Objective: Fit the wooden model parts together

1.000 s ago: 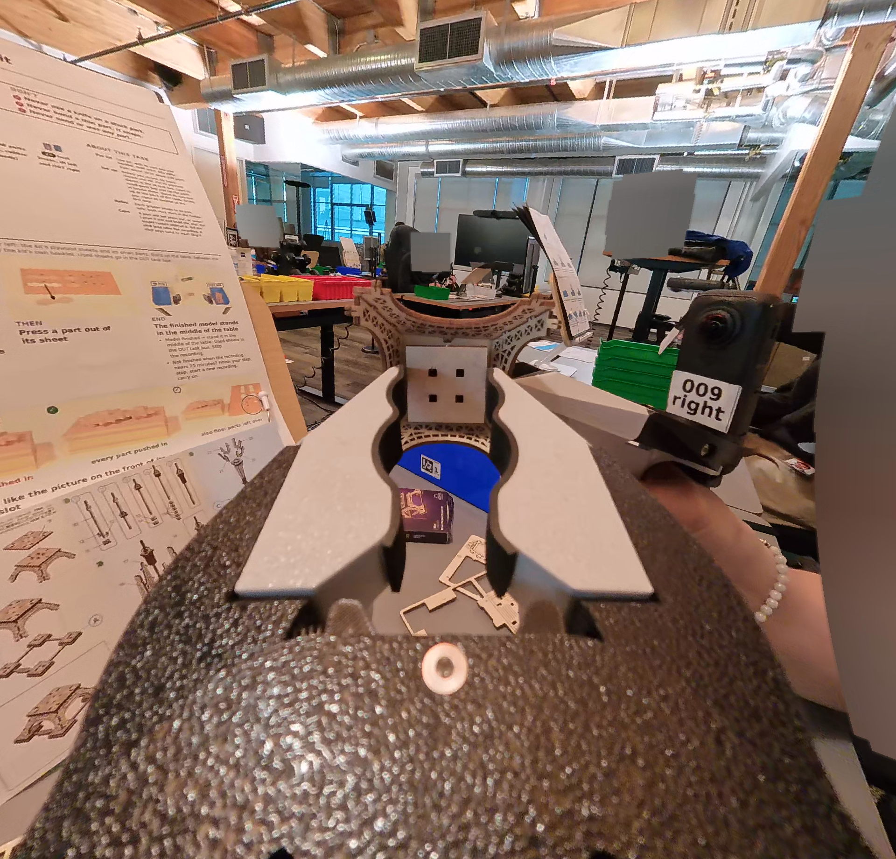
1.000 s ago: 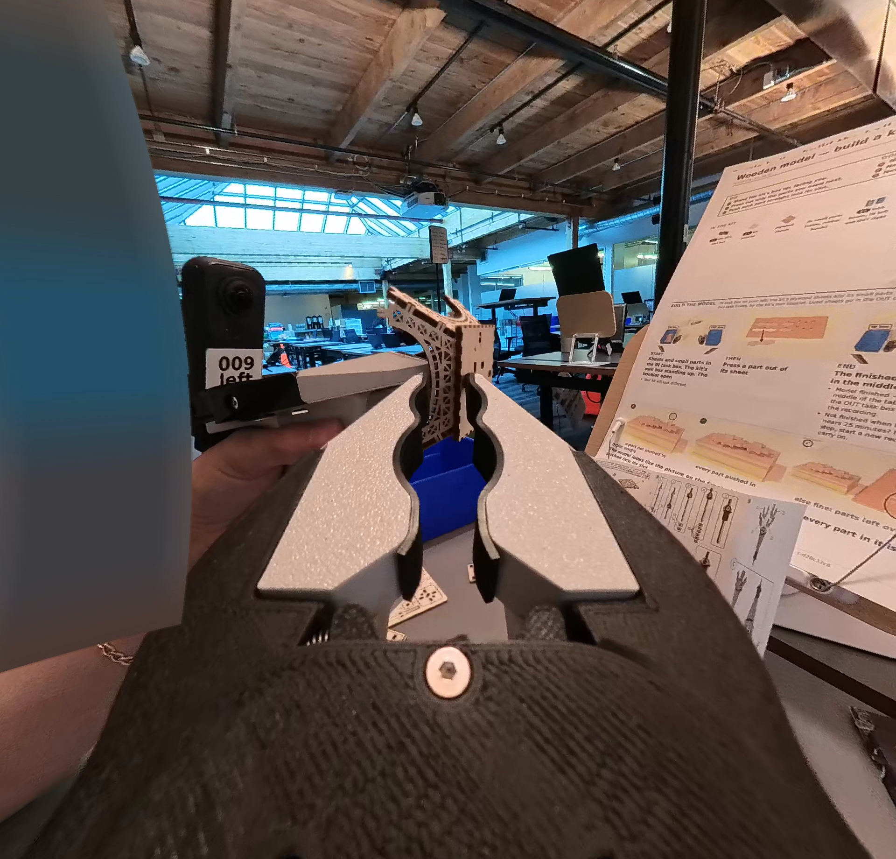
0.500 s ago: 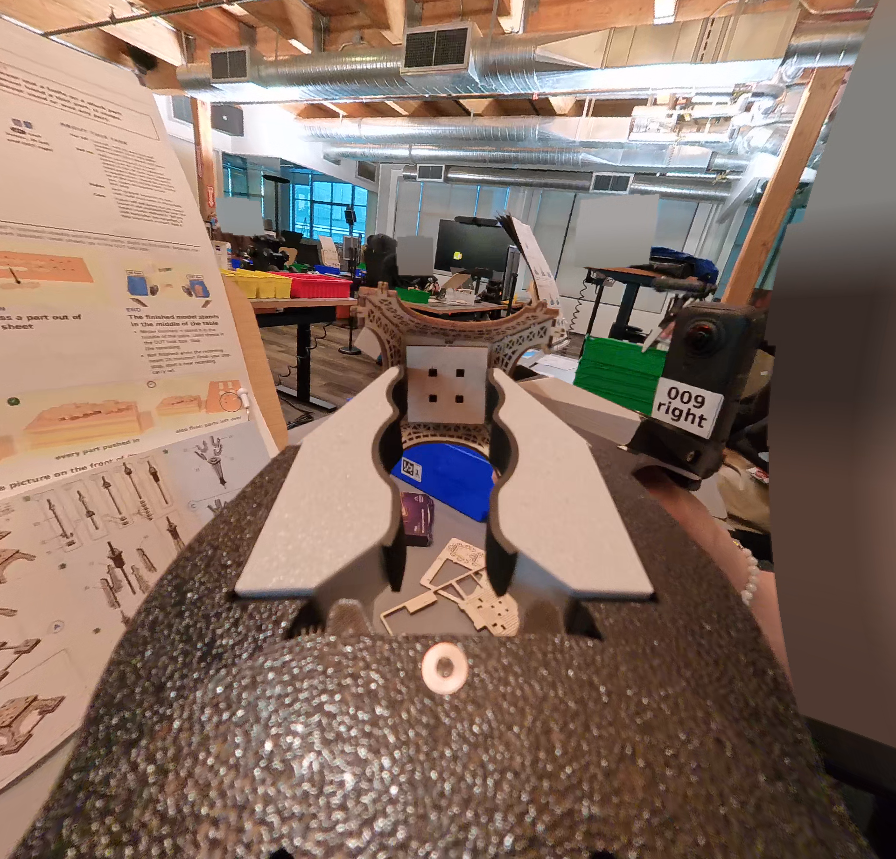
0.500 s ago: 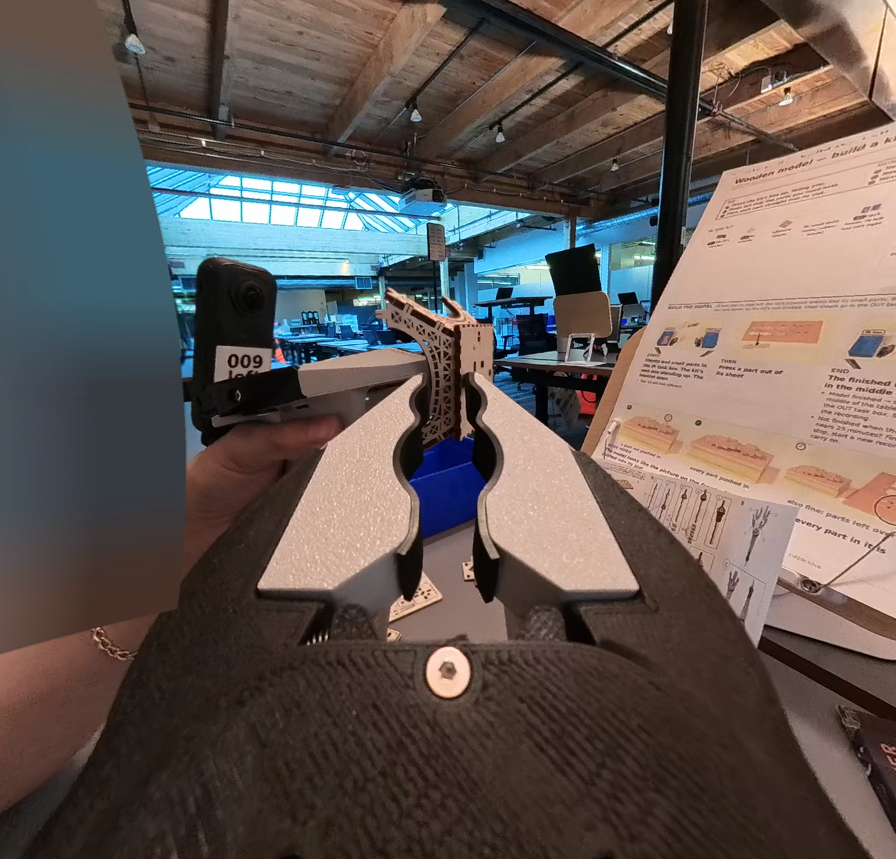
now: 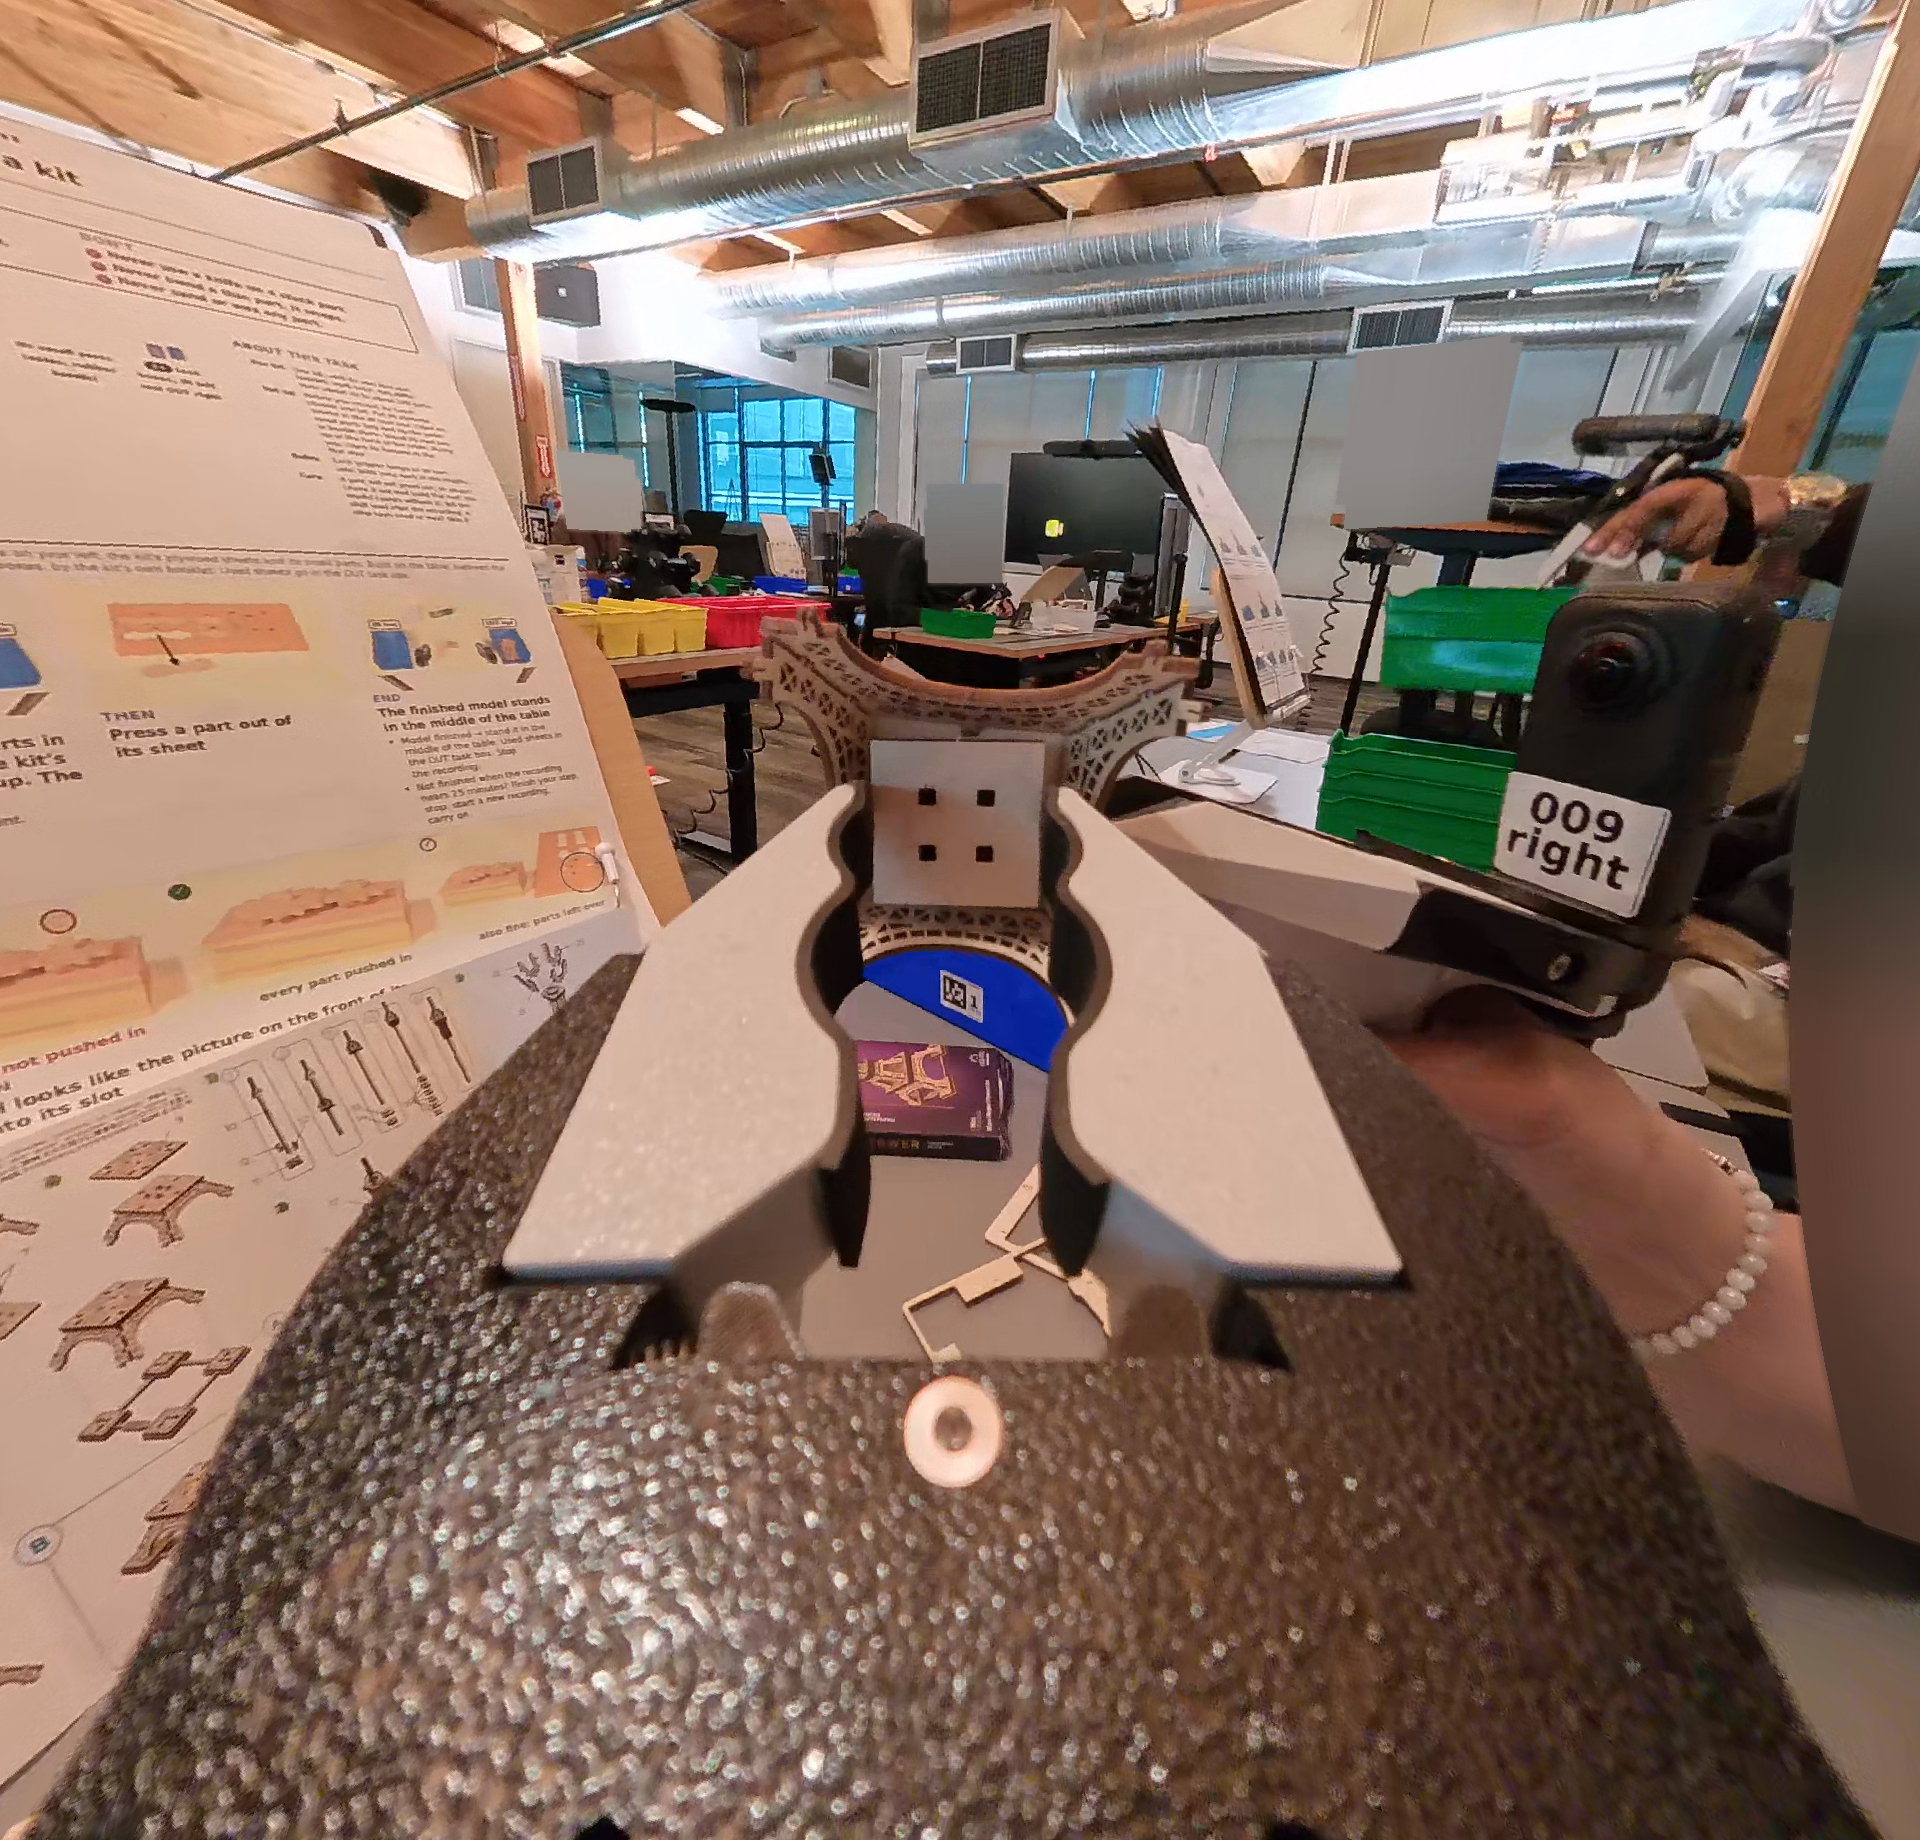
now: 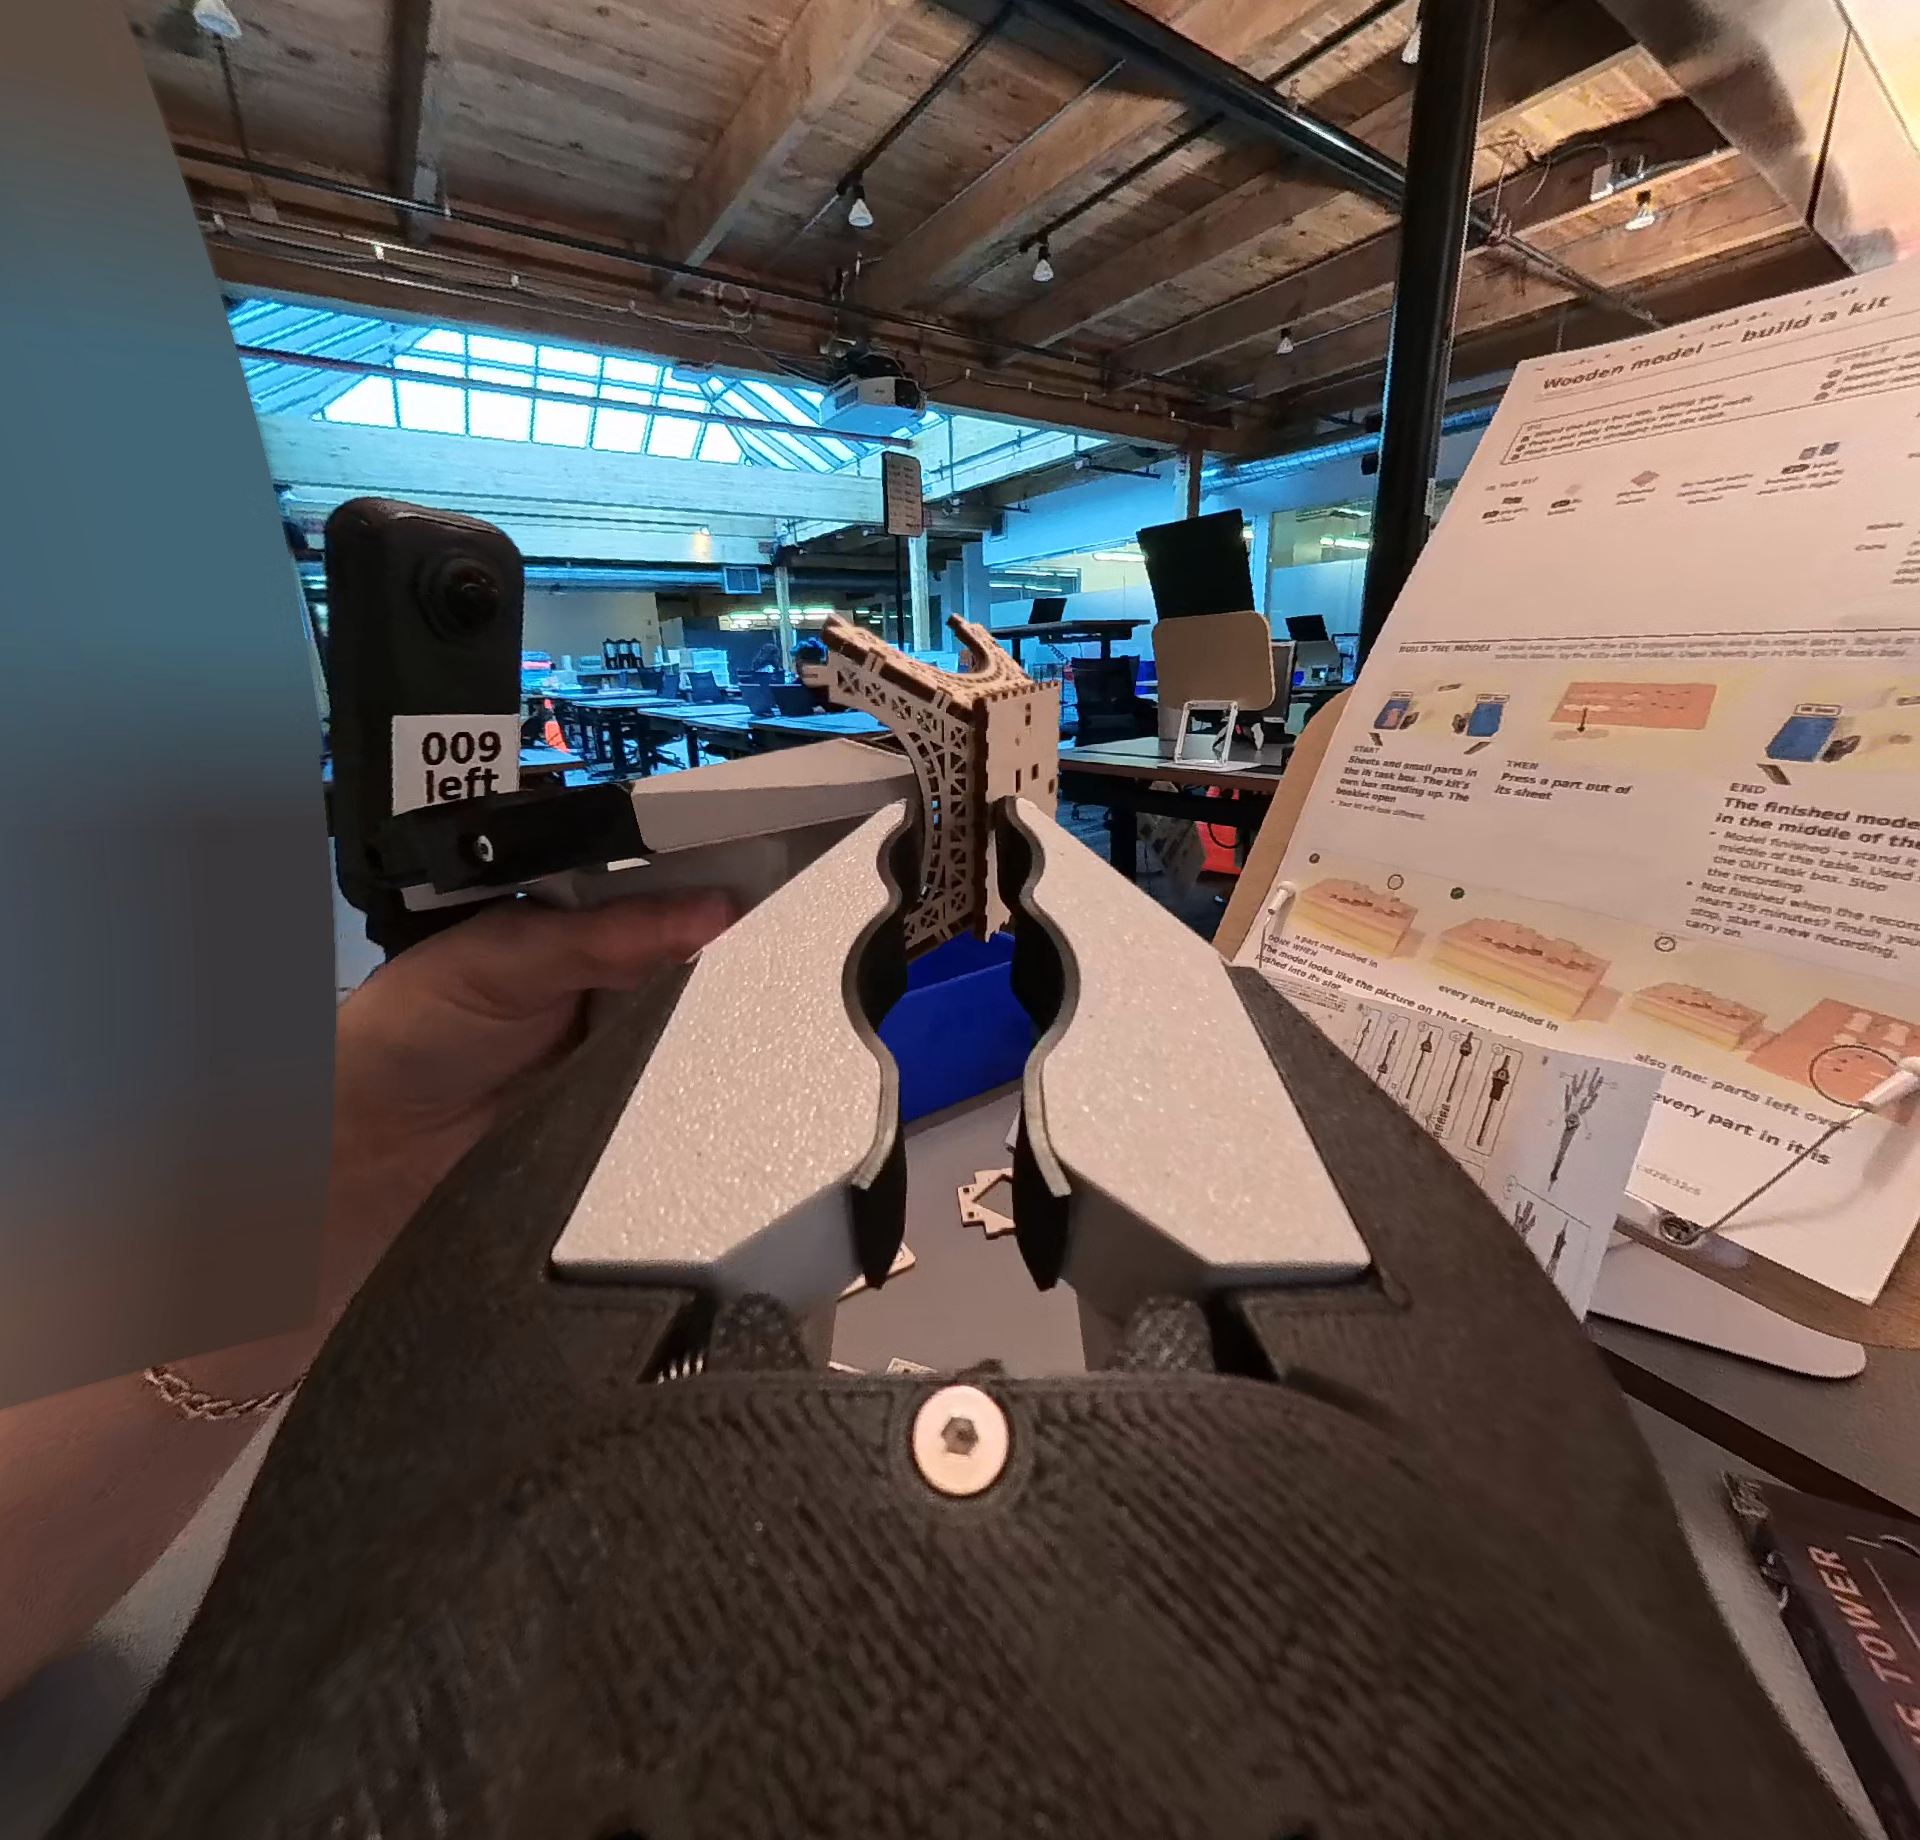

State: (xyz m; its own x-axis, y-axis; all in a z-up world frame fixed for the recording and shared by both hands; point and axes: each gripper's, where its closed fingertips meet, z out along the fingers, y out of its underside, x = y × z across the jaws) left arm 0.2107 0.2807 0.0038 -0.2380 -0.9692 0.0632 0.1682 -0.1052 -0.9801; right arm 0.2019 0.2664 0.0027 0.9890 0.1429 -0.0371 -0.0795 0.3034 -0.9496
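Open-plan workshop with timber ceiling and ducts in the background; grey tabletop (image 5: pixel 940 1302) below, an instruction board (image 5: pixel 260 751) propped on the left in the left wrist view.

Wooden tower model (image 5: pixel 961 751) is held up in the air between both tools, well above the tabletop. Left claw (image 5: pixel 956 834) is closed on its square plate with four small holes. Right claw (image 6: pixel 987 860) comes in from the side and pinches the plate's edge next to the lattice leg section; both are gripping the same piece.

Loose cut-out scraps (image 5: pixel 997 1271) lie flat on the tabletop under the left claw. A purple kit box (image 5: pixel 935 1099) sits further back, a blue bin (image 5: pixel 966 990) behind it.

Handling judgement: thin laser-cut plywood, very light, stiff but brittle. Lattice legs and curved arches look likely to snap if squeezed or twisted. Best hold is on the solid plate faces or thick edges, as now, not on the fretwork. Smooth wood could slip in the pads, so pushes should go straight along the slots.
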